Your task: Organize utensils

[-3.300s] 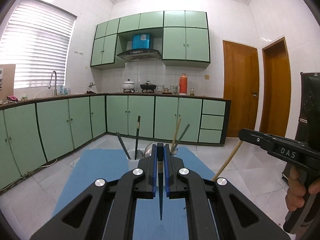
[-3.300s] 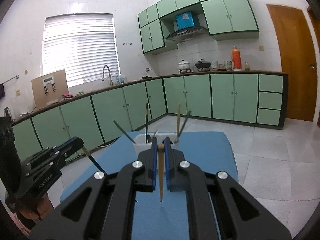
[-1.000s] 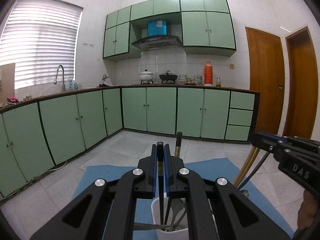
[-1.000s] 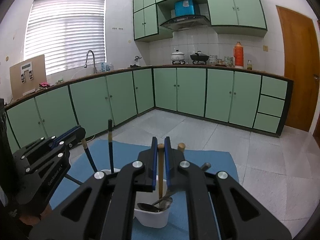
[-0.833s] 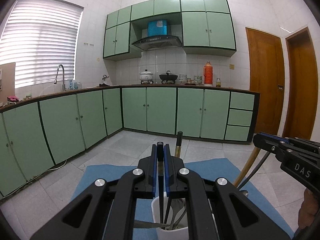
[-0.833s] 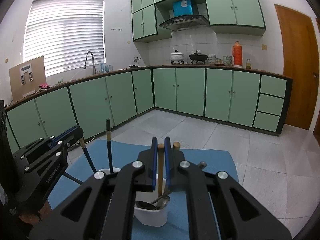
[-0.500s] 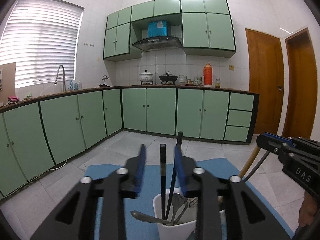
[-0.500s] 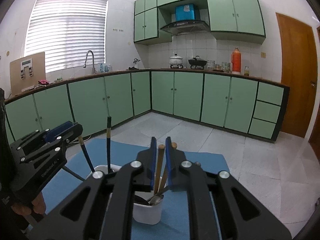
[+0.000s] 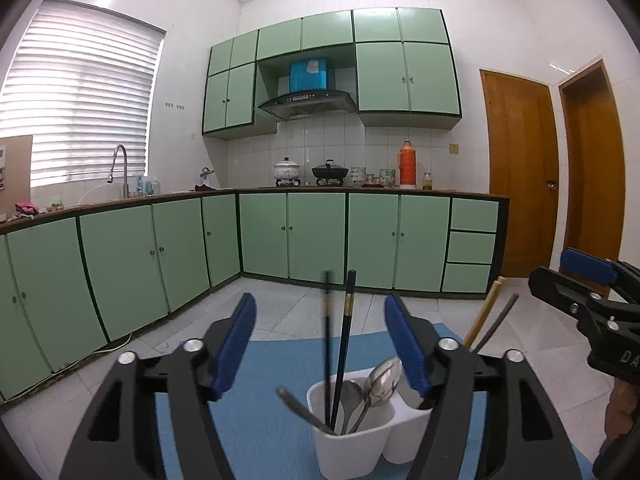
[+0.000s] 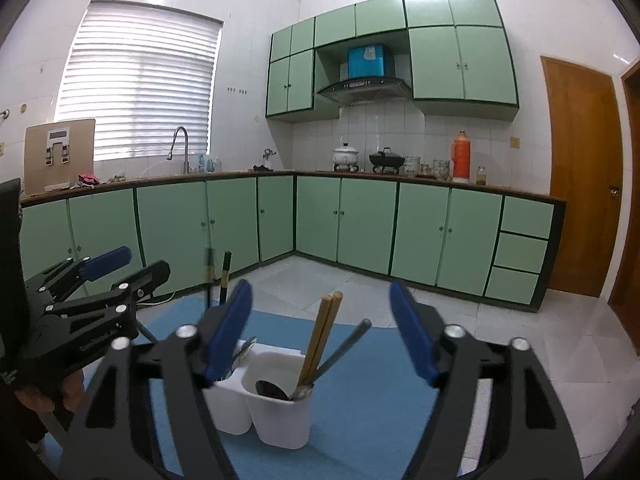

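A white two-compartment utensil holder (image 9: 352, 444) (image 10: 276, 408) stands on a blue mat (image 9: 260, 400) (image 10: 360, 420). Its left compartment holds two black chopsticks (image 9: 340, 344) (image 10: 224, 276) and metal spoons (image 9: 384, 374). Its right compartment holds two wooden chopsticks (image 10: 322, 336) (image 9: 484, 312), a grey utensil (image 10: 344, 346) and a dark spoon (image 10: 272, 389). My left gripper (image 9: 320, 348) is open and empty above the left compartment. My right gripper (image 10: 320, 336) is open and empty above the right compartment. Each gripper also shows in the other's view: the left one (image 10: 100, 284), the right one (image 9: 576, 284).
The mat lies on a surface in a kitchen with green cabinets (image 9: 320, 236), a sink tap (image 10: 180, 148) and wooden doors (image 9: 520, 176). A tiled floor (image 10: 520, 340) lies beyond the mat.
Both grippers have opened. The left let go of a black chopstick and the right let go of a wooden chopstick; both chopsticks now stand in the holder.
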`<state>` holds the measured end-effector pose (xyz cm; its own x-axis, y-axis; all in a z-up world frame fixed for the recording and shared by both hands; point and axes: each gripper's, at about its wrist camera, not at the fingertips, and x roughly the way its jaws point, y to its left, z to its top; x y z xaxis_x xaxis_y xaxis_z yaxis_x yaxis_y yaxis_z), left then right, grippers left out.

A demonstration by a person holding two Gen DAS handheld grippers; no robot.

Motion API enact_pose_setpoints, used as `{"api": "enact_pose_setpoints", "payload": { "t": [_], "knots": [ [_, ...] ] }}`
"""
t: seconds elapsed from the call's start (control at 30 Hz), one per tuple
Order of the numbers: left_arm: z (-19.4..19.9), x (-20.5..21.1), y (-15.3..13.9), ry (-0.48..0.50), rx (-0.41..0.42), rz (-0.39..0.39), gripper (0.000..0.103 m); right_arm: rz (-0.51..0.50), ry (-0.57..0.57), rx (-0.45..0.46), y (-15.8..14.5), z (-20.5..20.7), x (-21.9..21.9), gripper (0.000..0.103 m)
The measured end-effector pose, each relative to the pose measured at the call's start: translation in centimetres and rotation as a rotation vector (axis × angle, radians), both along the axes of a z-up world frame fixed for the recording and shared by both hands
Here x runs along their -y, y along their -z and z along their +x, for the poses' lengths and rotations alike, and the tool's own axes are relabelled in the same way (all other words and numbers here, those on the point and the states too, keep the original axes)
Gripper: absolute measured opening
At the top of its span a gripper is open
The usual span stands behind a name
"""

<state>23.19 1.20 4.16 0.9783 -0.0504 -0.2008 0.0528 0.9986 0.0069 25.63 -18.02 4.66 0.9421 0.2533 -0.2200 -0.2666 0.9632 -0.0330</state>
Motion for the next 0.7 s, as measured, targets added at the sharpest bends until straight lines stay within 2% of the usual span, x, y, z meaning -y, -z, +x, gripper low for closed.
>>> {"api": "enact_pose_setpoints", "payload": {
  "t": [0.07, 0.23, 0.4, 0.7],
  "knots": [
    [-0.9, -0.2, 0.2, 0.001, 0.004, -0.009, 0.073, 0.003, 0.0, 0.01, 0.2, -0.6, 0.4, 0.089],
    [-3.2, -0.8, 0.7, 0.0, 0.008, -0.036, 0.082, 0.032, 0.01, 0.003, 1.0, -2.4, 1.5, 0.095],
    [-5.7, -1.2, 1.6, -0.004, 0.006, -0.045, 0.089, 0.053, 0.024, -0.012, 2.1, -4.1, 2.6, 0.098],
    [-9.8, -1.5, 3.8, -0.019, -0.041, -0.049, 0.095, 0.044, 0.04, -0.068, 5.2, -7.9, 3.3, 0.098]
  ]
}}
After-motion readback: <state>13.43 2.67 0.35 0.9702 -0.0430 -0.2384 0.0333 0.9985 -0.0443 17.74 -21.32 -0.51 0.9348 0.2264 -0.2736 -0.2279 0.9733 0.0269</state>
